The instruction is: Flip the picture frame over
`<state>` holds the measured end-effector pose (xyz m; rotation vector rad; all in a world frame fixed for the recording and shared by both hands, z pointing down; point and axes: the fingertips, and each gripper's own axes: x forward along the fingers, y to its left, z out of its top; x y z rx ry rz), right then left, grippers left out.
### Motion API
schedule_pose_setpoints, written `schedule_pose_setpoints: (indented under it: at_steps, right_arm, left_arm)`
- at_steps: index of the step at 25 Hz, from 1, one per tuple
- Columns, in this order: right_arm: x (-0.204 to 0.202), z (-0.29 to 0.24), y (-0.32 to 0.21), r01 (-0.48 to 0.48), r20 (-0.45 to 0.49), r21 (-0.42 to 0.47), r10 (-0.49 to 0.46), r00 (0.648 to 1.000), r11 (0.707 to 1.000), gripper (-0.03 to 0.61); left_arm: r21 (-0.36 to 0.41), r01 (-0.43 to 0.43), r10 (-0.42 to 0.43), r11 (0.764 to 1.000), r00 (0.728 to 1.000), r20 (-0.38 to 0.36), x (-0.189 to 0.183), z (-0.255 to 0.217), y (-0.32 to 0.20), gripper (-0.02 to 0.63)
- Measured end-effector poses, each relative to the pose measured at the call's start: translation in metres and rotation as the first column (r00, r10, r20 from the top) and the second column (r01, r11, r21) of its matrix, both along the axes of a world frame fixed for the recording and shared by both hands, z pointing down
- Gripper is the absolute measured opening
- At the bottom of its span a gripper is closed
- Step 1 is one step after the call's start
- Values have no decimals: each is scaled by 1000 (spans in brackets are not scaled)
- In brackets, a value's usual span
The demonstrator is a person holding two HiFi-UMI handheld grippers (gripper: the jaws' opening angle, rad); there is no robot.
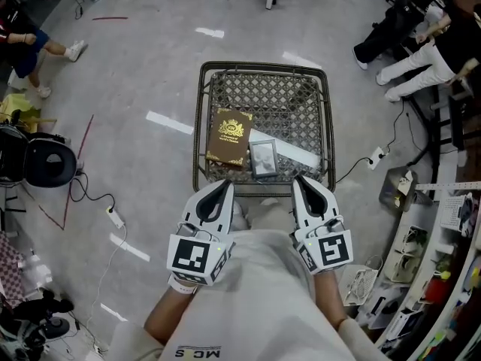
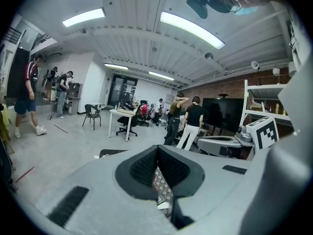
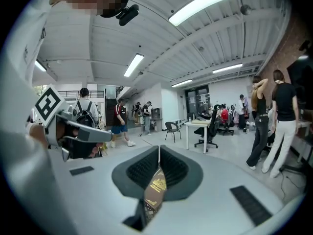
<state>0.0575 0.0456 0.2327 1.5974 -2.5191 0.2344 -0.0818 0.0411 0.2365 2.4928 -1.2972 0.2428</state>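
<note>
A small silver picture frame (image 1: 263, 158) lies face up on the wire-mesh table (image 1: 264, 89), near its front edge. Just left of it rests a brown book with a gold crest (image 1: 230, 136), and a white strip (image 1: 291, 151) runs behind the frame to the right. My left gripper (image 1: 224, 186) and right gripper (image 1: 301, 182) hover side by side in front of the table, close to my body, both shut and empty. In the right gripper view the jaws (image 3: 159, 150) meet, with the book (image 3: 155, 189) glimpsed below. The left gripper view shows its jaws (image 2: 157, 149) closed over mesh (image 2: 163, 186).
A black chair (image 1: 41, 162) and a power strip with cables (image 1: 114, 217) lie on the floor at left. Shelving and clutter (image 1: 443, 277) fill the right side. People sit at the far right (image 1: 421, 43) and far left (image 1: 30, 43).
</note>
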Motion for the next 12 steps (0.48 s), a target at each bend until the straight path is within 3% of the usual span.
schedule_pose_setpoints:
  at_steps: [12]
  right_arm:
    - [-1, -6, -2, 15, -18, 12, -15, 1000, 1000, 26]
  left_arm:
    - [3, 0, 0, 1000, 1000, -13, 6, -1, -3, 17]
